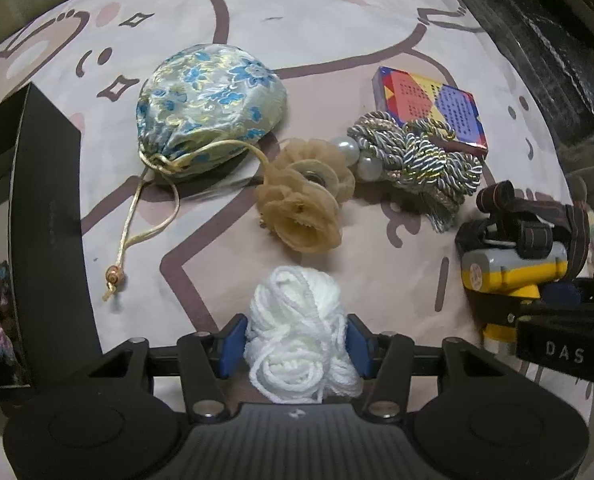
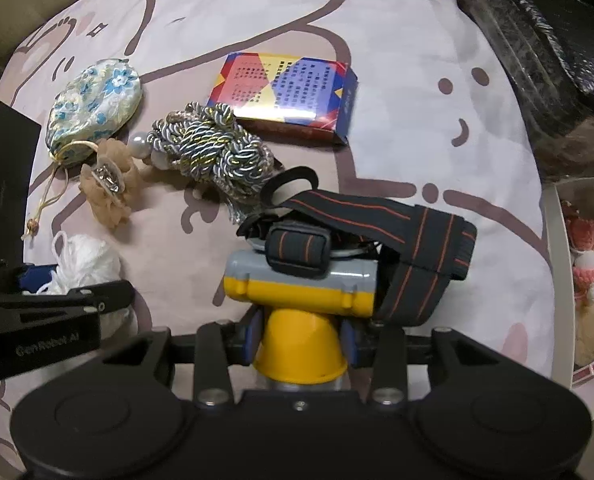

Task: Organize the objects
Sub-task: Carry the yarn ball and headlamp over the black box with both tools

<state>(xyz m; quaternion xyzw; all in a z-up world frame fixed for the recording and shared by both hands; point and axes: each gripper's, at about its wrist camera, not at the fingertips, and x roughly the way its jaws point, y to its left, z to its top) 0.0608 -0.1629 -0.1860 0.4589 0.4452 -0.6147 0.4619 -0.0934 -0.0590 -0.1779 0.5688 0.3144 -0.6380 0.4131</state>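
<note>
White yarn ball [image 1: 301, 332], loose strands, on the printed bedsheet [image 1: 337, 40], nearest the left wrist camera. Yellow-grey headlamp [image 2: 301, 284] with black orange-striped strap [image 2: 409, 240] bunched on top, right of the yarn. Behind them, left to right: blue floral drawstring pouch [image 1: 209, 112] lying flat, cord trailing forward; tan fabric flowers [image 1: 301, 208]; pearl-trimmed twisted cord bundle [image 1: 421, 160], overlapping the front edge of a flat multicoloured box [image 1: 429, 108].
</note>
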